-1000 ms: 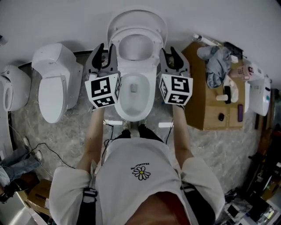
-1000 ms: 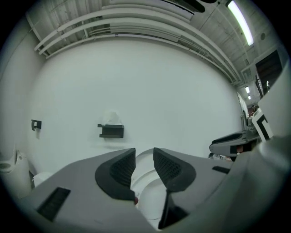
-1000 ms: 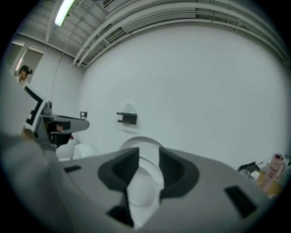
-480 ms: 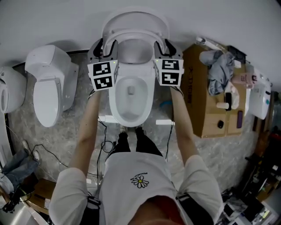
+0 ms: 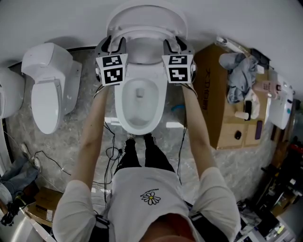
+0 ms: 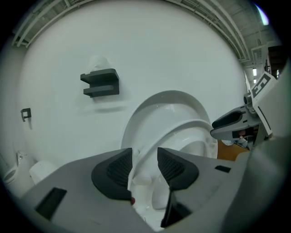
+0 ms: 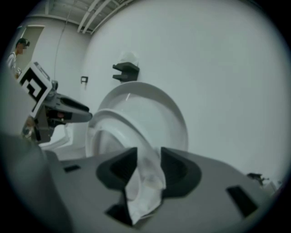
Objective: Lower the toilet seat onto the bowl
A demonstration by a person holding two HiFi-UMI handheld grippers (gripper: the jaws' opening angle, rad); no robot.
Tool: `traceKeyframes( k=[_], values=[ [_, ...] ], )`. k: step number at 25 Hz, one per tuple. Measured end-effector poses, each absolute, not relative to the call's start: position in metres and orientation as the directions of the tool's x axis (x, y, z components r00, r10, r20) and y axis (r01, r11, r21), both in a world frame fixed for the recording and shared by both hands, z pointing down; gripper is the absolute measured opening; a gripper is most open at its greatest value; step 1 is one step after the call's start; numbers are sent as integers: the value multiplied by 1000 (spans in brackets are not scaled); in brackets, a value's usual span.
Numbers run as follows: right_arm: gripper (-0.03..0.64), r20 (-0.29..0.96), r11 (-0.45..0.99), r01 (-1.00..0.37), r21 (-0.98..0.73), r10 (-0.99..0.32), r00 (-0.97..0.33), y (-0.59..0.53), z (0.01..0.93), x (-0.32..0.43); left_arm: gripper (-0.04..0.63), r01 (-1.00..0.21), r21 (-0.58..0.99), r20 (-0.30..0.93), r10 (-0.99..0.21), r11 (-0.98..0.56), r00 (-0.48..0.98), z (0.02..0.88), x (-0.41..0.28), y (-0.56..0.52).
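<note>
comparing with a second before: moved both claws off the flanks of the bowl (image 5: 140,124) and up to the toilet seat (image 5: 144,34), one per side. found the seat tipped slightly forward of the upright lid (image 5: 147,13), well above the bowl, not yet lowered. judged the grasp in progress, the lowering still ahead. left claw (image 6: 144,166): released but closing, seat rim between the jaws. right claw (image 7: 148,166): released and opening wider, seat rim between the jaws, no firm clamp seen. from the head view, read only the claws flanking the seat; from the gripper views, read the rim inside each jaw gap, plus a wall bracket (image 6: 100,83) behind the lid.
</note>
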State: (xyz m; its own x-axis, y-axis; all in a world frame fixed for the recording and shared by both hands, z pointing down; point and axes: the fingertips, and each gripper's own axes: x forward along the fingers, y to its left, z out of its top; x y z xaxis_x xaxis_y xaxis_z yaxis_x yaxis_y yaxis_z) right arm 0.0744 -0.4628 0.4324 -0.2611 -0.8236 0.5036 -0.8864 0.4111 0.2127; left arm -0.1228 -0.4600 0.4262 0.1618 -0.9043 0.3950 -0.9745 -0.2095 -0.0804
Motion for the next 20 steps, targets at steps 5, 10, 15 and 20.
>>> traceKeyframes(
  k=[5, 10, 15, 20],
  values=[
    [164, 507, 391, -893, 223, -829, -236, -471, 439, 78, 176, -972, -114, 413, -900, -205, 141, 441, -125, -469],
    [164, 519, 381, -892, 243, -828, -213, -475, 446, 84, 121, -967, -159, 417, -902, -198, 116, 445, -126, -476],
    [143, 518, 360, -896, 259, -835, -186, -482, 448, 88, 91, -958, -190, 431, -895, -213, 114, 450, -127, -482],
    [97, 503, 329, -901, 284, -851, -152, -482, 447, 93, 87, -960, -196, 419, -902, -202, 104, 450, -127, -481]
  ],
)
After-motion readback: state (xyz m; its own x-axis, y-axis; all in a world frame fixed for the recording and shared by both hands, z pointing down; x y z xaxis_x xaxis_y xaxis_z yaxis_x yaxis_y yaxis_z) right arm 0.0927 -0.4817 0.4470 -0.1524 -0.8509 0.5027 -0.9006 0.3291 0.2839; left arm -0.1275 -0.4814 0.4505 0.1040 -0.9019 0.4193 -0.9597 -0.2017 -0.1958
